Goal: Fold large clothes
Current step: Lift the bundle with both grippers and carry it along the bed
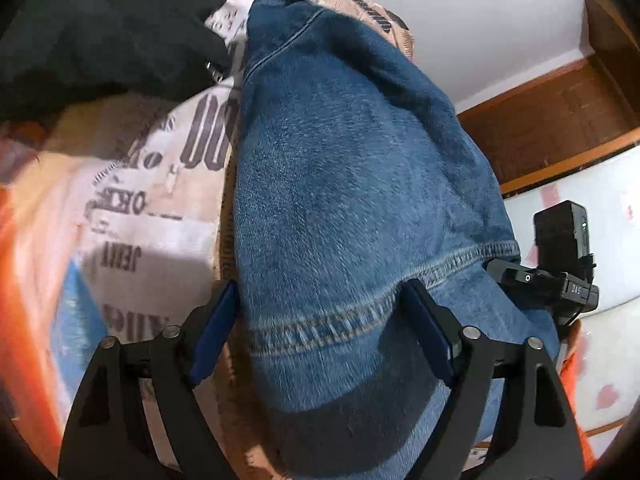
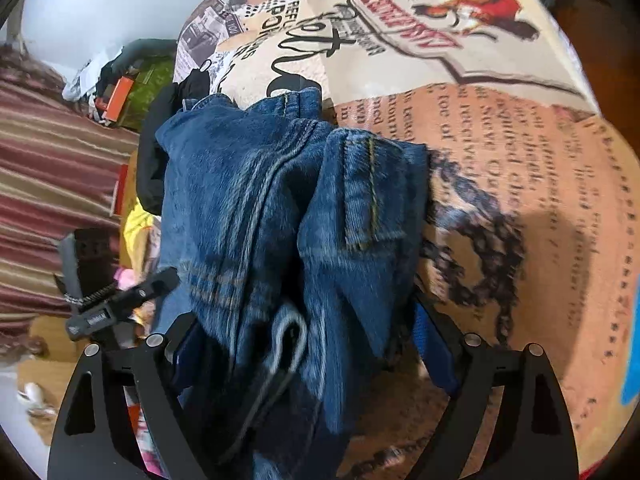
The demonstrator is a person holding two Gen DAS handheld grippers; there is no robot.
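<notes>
Blue denim jeans lie folded in a long bundle on a printed bedspread. My left gripper points down over a stitched hem. Its jaws stand wide and the denim lies between them. The left pad sits just off the cloth's edge. In the right wrist view the jeans show a belt loop and seams, bunched between the wide jaws of my right gripper. The cloth hides part of its left pad. I see neither gripper pinching the fabric.
A black garment lies on the bedspread beyond the jeans, and shows again beside them. Wooden furniture stands past the bed. A striped cloth and clutter with an orange box lie to the left.
</notes>
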